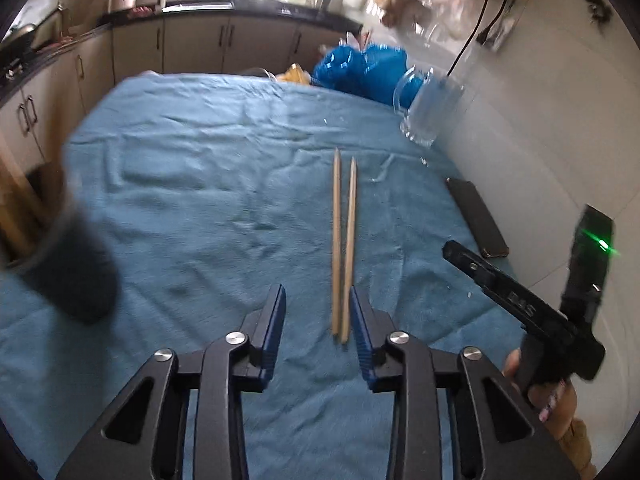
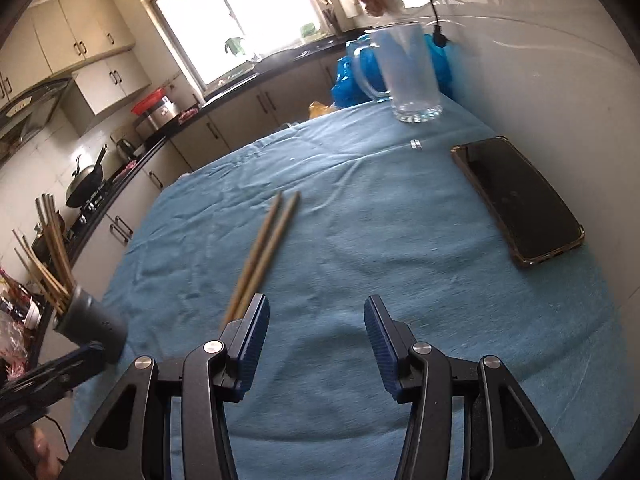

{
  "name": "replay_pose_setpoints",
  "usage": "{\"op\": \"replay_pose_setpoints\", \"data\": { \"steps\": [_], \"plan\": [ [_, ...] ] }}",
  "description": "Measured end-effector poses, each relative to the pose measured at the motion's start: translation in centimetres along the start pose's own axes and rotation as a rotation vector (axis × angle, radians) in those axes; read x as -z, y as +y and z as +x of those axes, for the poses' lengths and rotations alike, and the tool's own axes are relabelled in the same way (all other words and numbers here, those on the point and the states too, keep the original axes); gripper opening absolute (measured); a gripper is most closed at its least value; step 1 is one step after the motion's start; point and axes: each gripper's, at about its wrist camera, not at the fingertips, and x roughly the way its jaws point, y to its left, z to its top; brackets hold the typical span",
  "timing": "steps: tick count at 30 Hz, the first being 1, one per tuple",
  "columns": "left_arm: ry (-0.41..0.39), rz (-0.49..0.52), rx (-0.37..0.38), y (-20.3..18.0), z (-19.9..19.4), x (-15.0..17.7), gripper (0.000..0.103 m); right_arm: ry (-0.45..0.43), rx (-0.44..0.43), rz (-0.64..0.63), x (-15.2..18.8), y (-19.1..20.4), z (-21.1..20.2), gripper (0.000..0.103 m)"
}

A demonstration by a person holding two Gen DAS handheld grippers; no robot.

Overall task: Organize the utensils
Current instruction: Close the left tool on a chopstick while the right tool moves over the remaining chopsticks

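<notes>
Two wooden chopsticks (image 1: 343, 240) lie side by side on the blue cloth (image 1: 200, 168). My left gripper (image 1: 318, 300) is open and empty, its near ends of the chopsticks just inside its right finger. The chopsticks also show in the right wrist view (image 2: 264, 252), ahead and left of my open, empty right gripper (image 2: 316, 312). A dark grey utensil holder (image 2: 90, 326) with several chopsticks in it stands at the cloth's left edge; it shows blurred in the left wrist view (image 1: 68, 264). The right gripper's body (image 1: 520, 300) shows at the right of the left wrist view.
A clear glass mug (image 2: 408, 76) stands at the far right by the white wall. A black phone (image 2: 520, 200) lies on the cloth near the wall. A blue plastic bag (image 1: 360, 68) sits beyond the table's far edge. Kitchen counters run behind and left.
</notes>
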Motion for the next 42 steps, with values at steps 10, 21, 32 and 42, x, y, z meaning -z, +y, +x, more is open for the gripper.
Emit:
{"op": "replay_pose_setpoints", "data": {
  "steps": [10, 21, 32, 42],
  "plan": [
    [-0.006, 0.082, -0.035, -3.4, 8.2, -4.6, 0.029, -0.048, -0.101, 0.067, 0.3, -3.4, 1.0, 0.053],
    [0.035, 0.150, -0.078, -3.6, 12.2, -6.0, 0.020, -0.031, -0.189, 0.120, 0.4, -4.3, 1.3, 0.053],
    [0.058, 0.130, -0.157, -3.0, 11.6, -5.3, 0.007, -0.008, -0.169, 0.111, 0.3, -4.2, 2.0, 0.054],
    [0.087, -0.034, -0.086, 2.1, 3.9, 2.2, 0.007, -0.003, -0.113, 0.134, 0.4, -4.6, 2.2, 0.055]
  ]
}}
